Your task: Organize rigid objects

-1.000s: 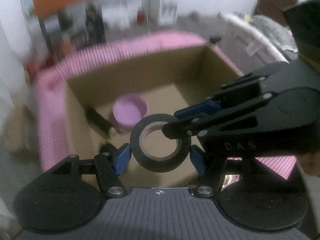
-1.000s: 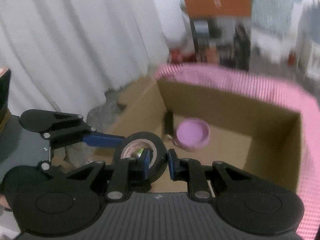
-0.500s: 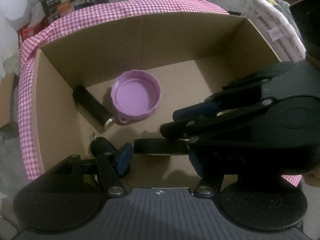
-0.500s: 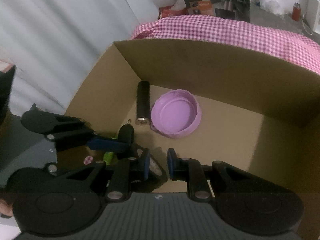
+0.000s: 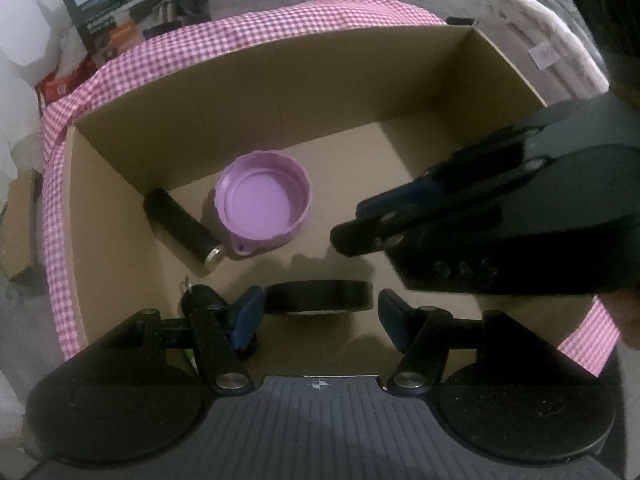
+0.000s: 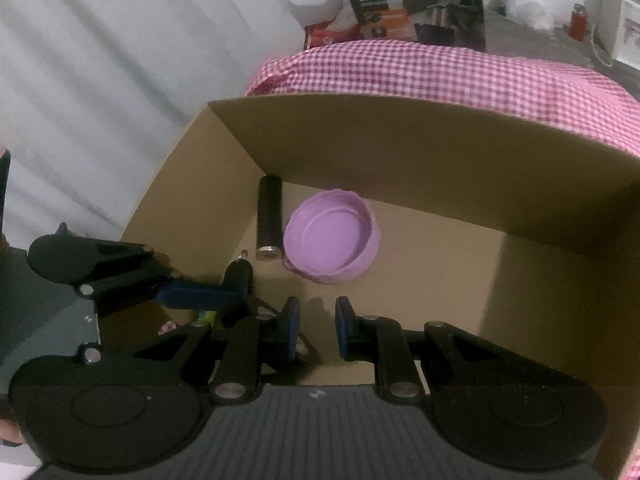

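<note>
one open cardboard box [image 5: 280, 92] sits on a pink checked cloth [image 5: 248, 30]. two tongs reach into it from above.

inside the box, counted: one purple lid [image 5: 262, 206], lying with its hollow side up near the back wall; one black cylinder [image 5: 182, 230] with a silver end, lying on its side and touching the lid's left edge; one roll of black tape [image 5: 320, 296], lying flat on the box floor near the front; one small dark key fob [image 5: 198, 298], just left of the tape. in the right wrist view a small green item [image 6: 208, 315] and a small pink item [image 6: 168, 326] show near the front left corner, too small to identify.

the left tongs [image 5: 320, 312] are spread wide, with the tape roll lying between the blue fingertips [image 5: 250, 308]; whether they touch it is unclear. the right tongs [image 6: 317, 328] are also spread, with nothing between their tips, hovering over the box floor in front of the lid.

behind the box stands one printed carton [image 6: 416, 4], and one red bottle [image 6: 578, 22] stands farther back.
</note>
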The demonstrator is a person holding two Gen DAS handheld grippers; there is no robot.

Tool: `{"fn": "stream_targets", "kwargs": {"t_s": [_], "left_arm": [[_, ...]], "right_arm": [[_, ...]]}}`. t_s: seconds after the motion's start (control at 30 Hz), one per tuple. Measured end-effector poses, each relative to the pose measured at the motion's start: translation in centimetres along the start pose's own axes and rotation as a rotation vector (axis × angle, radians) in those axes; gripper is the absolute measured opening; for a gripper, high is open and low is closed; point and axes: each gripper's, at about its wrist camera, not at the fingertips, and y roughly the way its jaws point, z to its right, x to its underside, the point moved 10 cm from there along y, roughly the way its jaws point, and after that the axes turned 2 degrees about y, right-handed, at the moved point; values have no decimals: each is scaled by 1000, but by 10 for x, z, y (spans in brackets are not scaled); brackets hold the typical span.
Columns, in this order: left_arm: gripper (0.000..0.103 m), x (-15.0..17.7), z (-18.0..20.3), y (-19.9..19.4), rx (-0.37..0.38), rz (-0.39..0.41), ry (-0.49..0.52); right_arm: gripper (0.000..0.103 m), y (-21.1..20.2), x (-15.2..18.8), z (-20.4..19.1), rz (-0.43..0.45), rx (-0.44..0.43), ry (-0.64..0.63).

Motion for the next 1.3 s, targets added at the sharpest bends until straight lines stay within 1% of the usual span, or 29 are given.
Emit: {"fn": "stream_targets", "kwargs": {"t_s": [0.13,0.27,0.5,0.73,0.8,0.9,1.03,1.13,1.17,1.23,1.27,1.3], "left_arm": [[64,-4,-1,4,-17,-5,1],[65,-12,-8,9,-3,-14,-34],[64,-24,-12,13,-31,-12,-45],[72,-26,-23,16,-58,-19,-54],[72,-24,-26,11,-65,-18,-64],[73,-23,-31,-1,-75,5,-72],[75,-20,-37,-26,-83,57,-84],[76,-15,-40,-48,-68,102,-104],[77,-12,-41,-57,-61,121,-112],[79,-7,-42,-74,-53,160,-130],[80,-3,-42,-83,-48,182,-134],[82,2,-42,-92,-40,208,-138]], "right_arm": [[21,-7,-3,7,20,3,20],[22,-13,-6,14,38,4,40],[22,-15,-15,29,56,12,88],[22,-14,-22,42,69,10,139],[22,-15,-23,43,71,9,148],[23,-19,-25,42,79,9,158],[23,-29,-23,39,93,6,168],[23,-39,-20,34,100,-5,175],[24,-43,-19,32,101,-9,174],[32,-50,-15,25,102,-22,170],[44,-53,-12,21,101,-32,168],[53,-56,-10,16,100,-39,163]]}}
